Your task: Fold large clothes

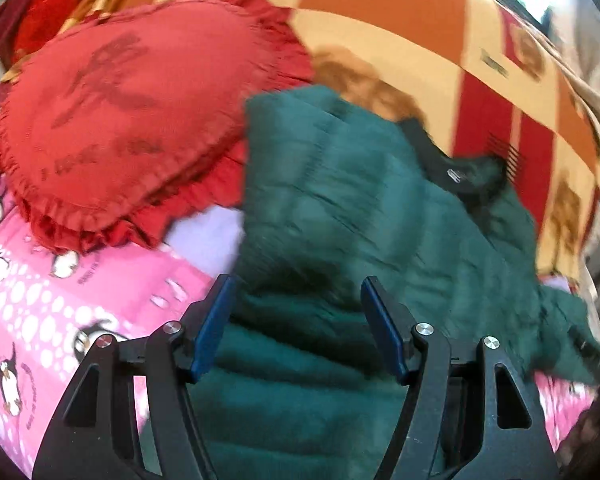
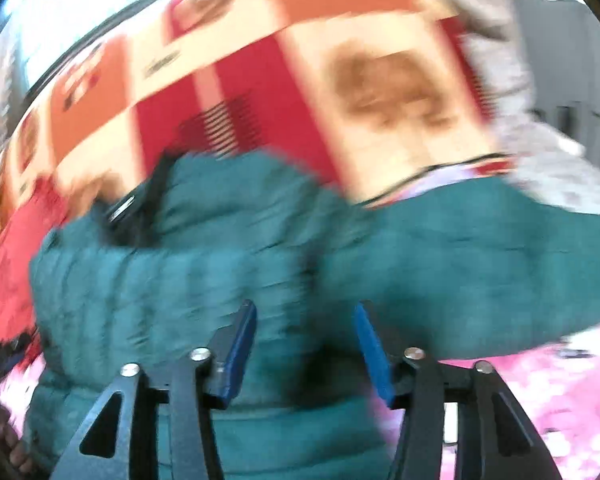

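Observation:
A dark green quilted jacket [image 1: 340,216] lies bunched on a pink penguin-print bedsheet [image 1: 40,304]. Its black collar with a small label [image 1: 456,176] points toward the far side. My left gripper [image 1: 296,308] is open just above the jacket's near part, its blue pads apart with nothing between them. In the right wrist view the same jacket [image 2: 204,264] fills the middle, with a sleeve [image 2: 480,248] stretched to the right. My right gripper [image 2: 304,332] is open over the jacket, holding nothing. Both views are motion-blurred.
A red heart-shaped frilled cushion [image 1: 120,120] lies left of the jacket, touching it. An orange, red and cream teddy-print blanket [image 1: 380,20] covers the far side, seen also in the right wrist view [image 2: 300,60]. A grey fleecy cloth [image 2: 540,140] lies at far right.

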Available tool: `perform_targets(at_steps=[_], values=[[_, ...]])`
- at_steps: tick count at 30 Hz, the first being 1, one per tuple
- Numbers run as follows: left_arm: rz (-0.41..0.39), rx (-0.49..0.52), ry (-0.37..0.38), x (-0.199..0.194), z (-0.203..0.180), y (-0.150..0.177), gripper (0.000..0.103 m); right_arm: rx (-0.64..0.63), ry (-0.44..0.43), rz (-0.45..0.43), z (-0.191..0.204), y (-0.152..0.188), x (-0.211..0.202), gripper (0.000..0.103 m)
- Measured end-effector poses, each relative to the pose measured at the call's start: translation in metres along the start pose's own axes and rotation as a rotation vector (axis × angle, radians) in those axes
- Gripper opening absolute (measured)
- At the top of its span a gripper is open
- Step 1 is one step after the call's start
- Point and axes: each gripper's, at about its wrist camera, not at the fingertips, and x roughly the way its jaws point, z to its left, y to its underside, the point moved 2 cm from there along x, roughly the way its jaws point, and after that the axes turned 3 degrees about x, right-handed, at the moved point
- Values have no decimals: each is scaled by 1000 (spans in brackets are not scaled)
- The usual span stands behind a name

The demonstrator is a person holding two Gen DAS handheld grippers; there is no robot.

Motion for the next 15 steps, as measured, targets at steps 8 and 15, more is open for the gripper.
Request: perform_targets(at_steps=[8, 15], values=[[-34, 111, 57, -18, -40, 7, 66, 345, 366, -89, -220, -6, -40, 72], [6, 59, 48, -6, -32, 5, 66, 516, 199, -158, -293, -4, -43, 73]])
